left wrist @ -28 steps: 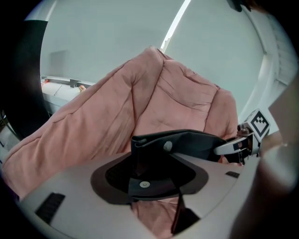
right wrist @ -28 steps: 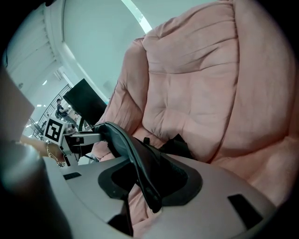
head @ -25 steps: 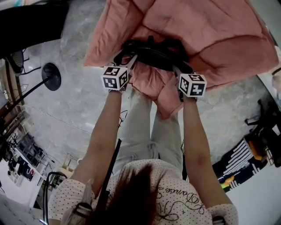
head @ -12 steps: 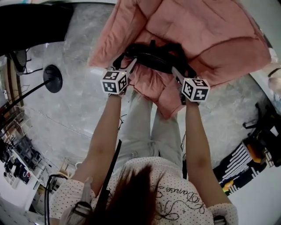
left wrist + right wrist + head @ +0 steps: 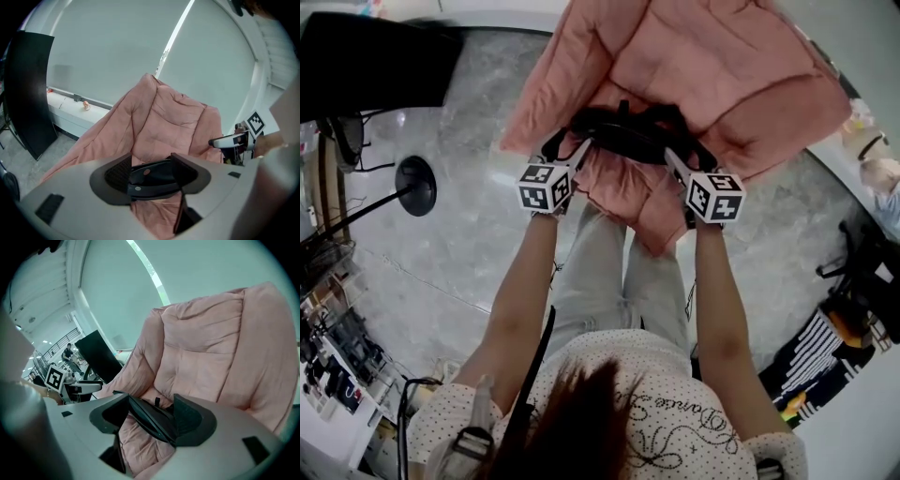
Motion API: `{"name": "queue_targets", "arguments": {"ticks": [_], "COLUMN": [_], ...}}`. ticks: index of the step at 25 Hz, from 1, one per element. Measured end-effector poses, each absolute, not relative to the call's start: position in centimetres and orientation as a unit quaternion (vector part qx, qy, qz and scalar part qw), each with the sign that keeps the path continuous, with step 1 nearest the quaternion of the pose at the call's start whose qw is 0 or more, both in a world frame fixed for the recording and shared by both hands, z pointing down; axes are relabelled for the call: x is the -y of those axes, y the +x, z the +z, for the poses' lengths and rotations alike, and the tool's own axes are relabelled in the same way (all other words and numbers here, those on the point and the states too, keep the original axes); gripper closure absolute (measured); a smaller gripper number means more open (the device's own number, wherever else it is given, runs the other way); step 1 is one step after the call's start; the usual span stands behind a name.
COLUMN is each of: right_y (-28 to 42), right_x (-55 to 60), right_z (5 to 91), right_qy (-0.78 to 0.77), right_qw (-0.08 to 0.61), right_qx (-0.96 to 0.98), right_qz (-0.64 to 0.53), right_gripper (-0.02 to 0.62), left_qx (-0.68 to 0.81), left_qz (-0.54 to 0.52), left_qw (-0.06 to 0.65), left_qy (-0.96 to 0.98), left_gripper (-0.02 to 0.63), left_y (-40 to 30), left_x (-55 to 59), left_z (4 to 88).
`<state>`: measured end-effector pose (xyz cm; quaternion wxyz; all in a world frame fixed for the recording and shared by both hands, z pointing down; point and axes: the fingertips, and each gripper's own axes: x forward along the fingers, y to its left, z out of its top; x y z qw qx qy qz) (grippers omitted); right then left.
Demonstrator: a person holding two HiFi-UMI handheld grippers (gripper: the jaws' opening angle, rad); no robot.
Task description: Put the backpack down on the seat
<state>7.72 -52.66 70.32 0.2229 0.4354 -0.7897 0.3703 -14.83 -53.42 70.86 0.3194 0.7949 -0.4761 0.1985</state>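
Note:
A black backpack (image 5: 628, 129) lies across the front of the pink padded chair's seat (image 5: 727, 70). My left gripper (image 5: 578, 146) reaches its left end. In the left gripper view the jaws (image 5: 152, 171) close on a black part of the backpack (image 5: 149, 180) that fills the gap. My right gripper (image 5: 672, 157) is at the right end. In the right gripper view its jaws (image 5: 151, 414) stand wide, and a thin black edge of the backpack (image 5: 146, 417) runs slantwise between them, leaning on the right one.
The pink chair back (image 5: 206, 348) rises behind the seat. A black panel (image 5: 375, 61) stands at the far left, with a round black stand base (image 5: 415, 178) on the grey floor. Cluttered shelves (image 5: 337, 347) are at the lower left and a striped object (image 5: 811, 356) at the lower right.
Both marker cubes have drifted slightly down in the head view, toward the person's body. The backpack stays on the seat front between the two grippers.

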Motion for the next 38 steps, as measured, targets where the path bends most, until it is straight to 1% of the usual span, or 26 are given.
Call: {"name": "queue_targets", "arguments": {"ticks": [3,7,13,15,19,30,35,38], "right_y": [7.7,7.5,8.1,8.5,9.3,10.1,10.1,10.2], "right_x": [52.1,51.1,49.4,49.0,49.2,51.2,51.4,51.6], "right_z": [68.5,65.7,60.4,59.1,57.1,47.3,42.0,39.2], "right_qy": [0.443,0.453,0.467,0.469,0.479,0.491,0.492,0.495], "right_qw": [0.218,0.210,0.195,0.193,0.184,0.131,0.106,0.092], "right_qx": [0.794,0.800,0.812,0.816,0.821,0.845,0.854,0.856], "right_qz": [0.356,0.333,0.292,0.278,0.250,0.168,0.134,0.113], "right_gripper": [0.299,0.359,0.440,0.473,0.514,0.560,0.567,0.576], "left_qx": [0.460,0.427,0.432,0.436,0.435,0.422,0.417,0.419], "left_qz": [0.210,0.227,0.201,0.190,0.164,0.121,0.126,0.102], "left_qw": [0.298,0.264,0.220,0.205,0.188,0.111,0.057,0.043], "left_qy": [0.810,0.834,0.851,0.855,0.865,0.892,0.898,0.901], "left_gripper": [0.353,0.376,0.453,0.488,0.542,0.571,0.575,0.578], "left_y": [-14.3,-13.9,-13.5,-13.0,-12.3,-10.1,-9.3,-8.7], "left_x": [52.9,52.4,51.9,52.0,52.5,54.0,54.0,53.8], "left_z": [69.3,66.7,60.5,58.8,56.5,47.9,42.9,40.1]}}
